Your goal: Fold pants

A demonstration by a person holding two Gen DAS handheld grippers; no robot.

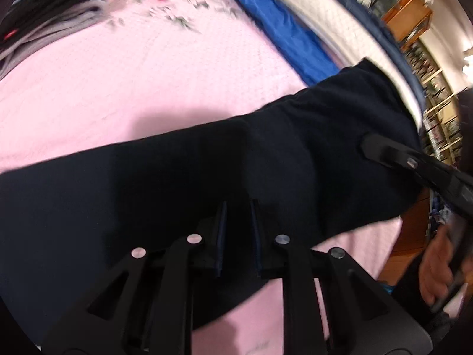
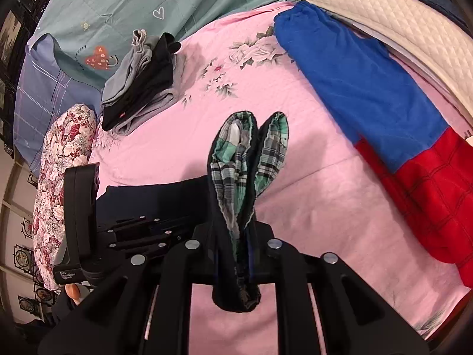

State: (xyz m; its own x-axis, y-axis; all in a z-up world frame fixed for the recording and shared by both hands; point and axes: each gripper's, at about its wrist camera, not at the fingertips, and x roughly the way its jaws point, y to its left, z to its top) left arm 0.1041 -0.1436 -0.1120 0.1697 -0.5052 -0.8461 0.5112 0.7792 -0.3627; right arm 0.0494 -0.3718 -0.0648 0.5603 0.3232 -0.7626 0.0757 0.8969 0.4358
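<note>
The pants are dark navy, almost black, with a green, white and black plaid lining showing inside. They stretch in a long band across the pink bedspread, partly lifted off it. One end is bunched and stands upright above the bedspread, its two openings gaping so the lining shows.

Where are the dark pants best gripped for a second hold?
At the far end, opposite the plaid-lined end pinched in the right gripper. The dark pants stretch out long over the pink bedspread there, so come down from above over the edge.
</note>
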